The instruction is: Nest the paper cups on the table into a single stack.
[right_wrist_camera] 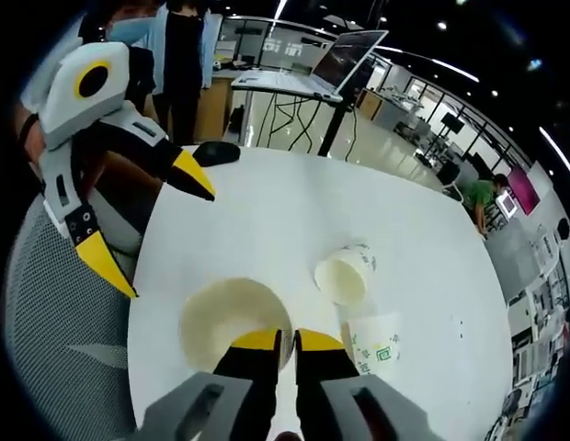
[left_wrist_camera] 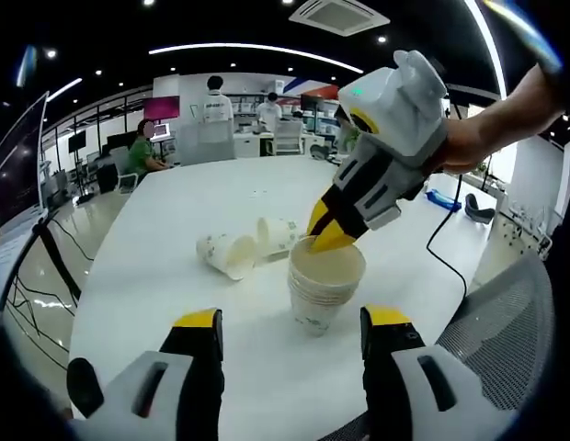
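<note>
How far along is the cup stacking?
Done: several cups nested in an upright stack. In hand: right gripper, jaws nearly closed on the stack's rim; left gripper open, short of the stack. Left: two cups on their sides, one and another.

Open office point(left_wrist_camera: 267, 129), white table point(left_wrist_camera: 175, 239), ceiling lights point(left_wrist_camera: 257, 48)
</note>
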Demonstrator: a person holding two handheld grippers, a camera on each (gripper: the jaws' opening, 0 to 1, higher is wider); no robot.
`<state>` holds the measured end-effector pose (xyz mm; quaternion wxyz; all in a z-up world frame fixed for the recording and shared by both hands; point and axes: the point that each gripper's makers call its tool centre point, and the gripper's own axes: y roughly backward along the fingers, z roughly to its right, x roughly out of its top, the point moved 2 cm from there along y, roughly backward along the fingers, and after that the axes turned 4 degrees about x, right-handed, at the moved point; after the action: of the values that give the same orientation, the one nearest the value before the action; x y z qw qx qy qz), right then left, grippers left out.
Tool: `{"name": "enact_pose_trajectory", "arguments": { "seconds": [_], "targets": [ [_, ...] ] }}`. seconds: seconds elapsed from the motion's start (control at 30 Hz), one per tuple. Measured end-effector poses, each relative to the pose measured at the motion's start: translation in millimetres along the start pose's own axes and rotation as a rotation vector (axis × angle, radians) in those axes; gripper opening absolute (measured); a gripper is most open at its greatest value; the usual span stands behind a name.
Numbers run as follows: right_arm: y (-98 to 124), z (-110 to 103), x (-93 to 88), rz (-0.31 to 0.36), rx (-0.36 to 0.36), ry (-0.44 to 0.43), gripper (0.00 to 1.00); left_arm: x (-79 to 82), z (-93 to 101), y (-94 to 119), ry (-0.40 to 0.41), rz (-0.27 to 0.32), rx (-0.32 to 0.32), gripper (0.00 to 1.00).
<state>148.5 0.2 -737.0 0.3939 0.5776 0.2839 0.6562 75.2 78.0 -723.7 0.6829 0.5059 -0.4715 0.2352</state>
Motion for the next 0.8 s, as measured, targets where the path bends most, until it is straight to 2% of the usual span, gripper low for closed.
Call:
{"name": "enact_pose_trajectory", "arguments": {
  "seconds": [0.37, 0.8],
  "targets": [
    [1.9, -2.8, 0.9, 0.011, 0.013, -0.023, 0.05, -0.2, 0.2, -0.1, -0.001, -0.003, -0.001, 0.59],
    [17.9, 3.2, 7.0, 0.052, 0.010, -0.064, 0.07, 0.7, 1.6, 1.0, -0.003, -0.004, 0.000, 0.59]
  ]
}}
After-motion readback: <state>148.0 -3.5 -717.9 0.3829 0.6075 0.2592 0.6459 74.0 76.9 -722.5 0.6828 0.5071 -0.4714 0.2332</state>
